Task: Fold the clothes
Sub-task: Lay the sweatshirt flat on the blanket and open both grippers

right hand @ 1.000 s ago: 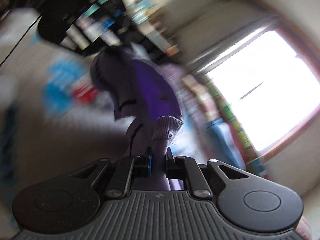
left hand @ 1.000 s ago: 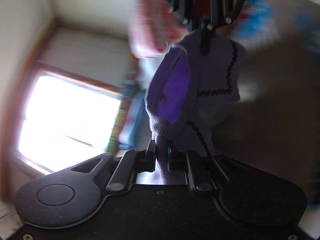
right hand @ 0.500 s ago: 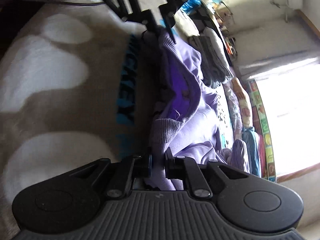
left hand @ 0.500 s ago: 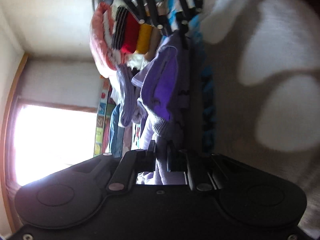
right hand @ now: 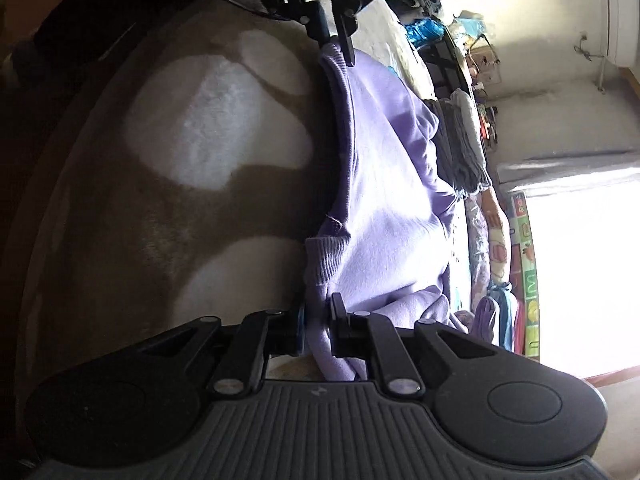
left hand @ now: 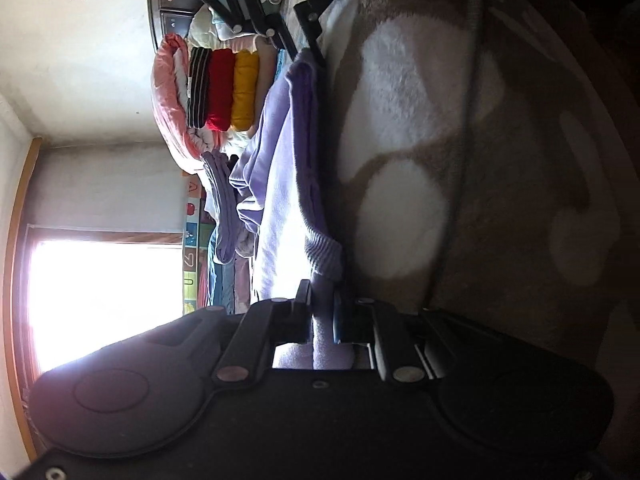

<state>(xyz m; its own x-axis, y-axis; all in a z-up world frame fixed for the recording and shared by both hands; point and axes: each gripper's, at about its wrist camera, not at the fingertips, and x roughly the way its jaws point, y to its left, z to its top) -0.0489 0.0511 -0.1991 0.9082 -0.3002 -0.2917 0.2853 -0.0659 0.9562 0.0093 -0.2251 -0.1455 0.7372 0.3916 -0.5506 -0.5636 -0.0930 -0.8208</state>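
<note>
A lilac sweater (left hand: 280, 184) (right hand: 384, 208) lies stretched on a brown blanket with white patches (left hand: 404, 92) (right hand: 212, 120). My left gripper (left hand: 320, 312) is shut on one ribbed end of the sweater. My right gripper (right hand: 316, 320) is shut on the other ribbed end. Each view shows the opposite gripper at the sweater's far end: the right one (left hand: 308, 46) in the left wrist view, the left one (right hand: 336, 46) in the right wrist view. The views are rolled sideways.
A stack of folded clothes, striped, red and yellow (left hand: 224, 88), sits beyond the sweater beside a pink quilt (left hand: 168, 100). More lilac and grey garments (right hand: 464, 148) lie along the bed. A bright window (left hand: 100, 292) and a colourful mat (right hand: 528, 272) are behind.
Both grippers have brought the sweater down from hanging in the air onto the blanket and pulled it out flat between them. Both stay shut on it.
</note>
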